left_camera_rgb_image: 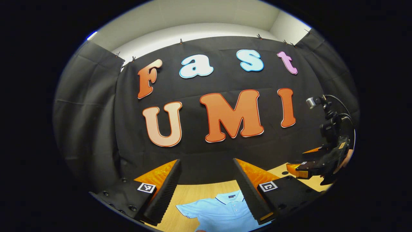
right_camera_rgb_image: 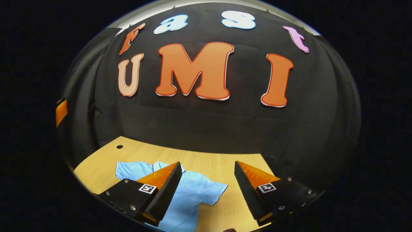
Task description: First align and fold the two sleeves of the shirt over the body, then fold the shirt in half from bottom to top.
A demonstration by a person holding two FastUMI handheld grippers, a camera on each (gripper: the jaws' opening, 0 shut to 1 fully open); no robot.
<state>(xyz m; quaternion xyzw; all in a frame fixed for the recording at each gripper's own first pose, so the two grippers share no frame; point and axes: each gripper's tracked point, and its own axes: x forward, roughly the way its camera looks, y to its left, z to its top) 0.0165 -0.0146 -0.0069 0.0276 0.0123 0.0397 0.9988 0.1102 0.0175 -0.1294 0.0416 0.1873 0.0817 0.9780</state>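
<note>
- we've got the left gripper [left_camera_rgb_image: 206, 190] up above the table [left_camera_rgb_image: 206, 190], jaws wide apart, nothing between them
- the shirt [left_camera_rgb_image: 222, 211] lies flat on the table below, collar toward the wall; its lower half is cut off at the edge, one sleeve hidden behind a finger
- right gripper [right_camera_rgb_image: 206, 190] jaws also wide apart, empty, hovering above the shirt's [right_camera_rgb_image: 190, 193] sleeve
- from the left gripper view, the right gripper [left_camera_rgb_image: 313, 169] sits far off, too small for us to judge

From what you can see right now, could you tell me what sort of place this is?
Probably a staged recording booth, not a home. Black cloth hangs as the back wall, clipped along its top edge. A bare wooden table holds a light blue shirt, laid flat. Both grippers, left and right, hover open.
</note>
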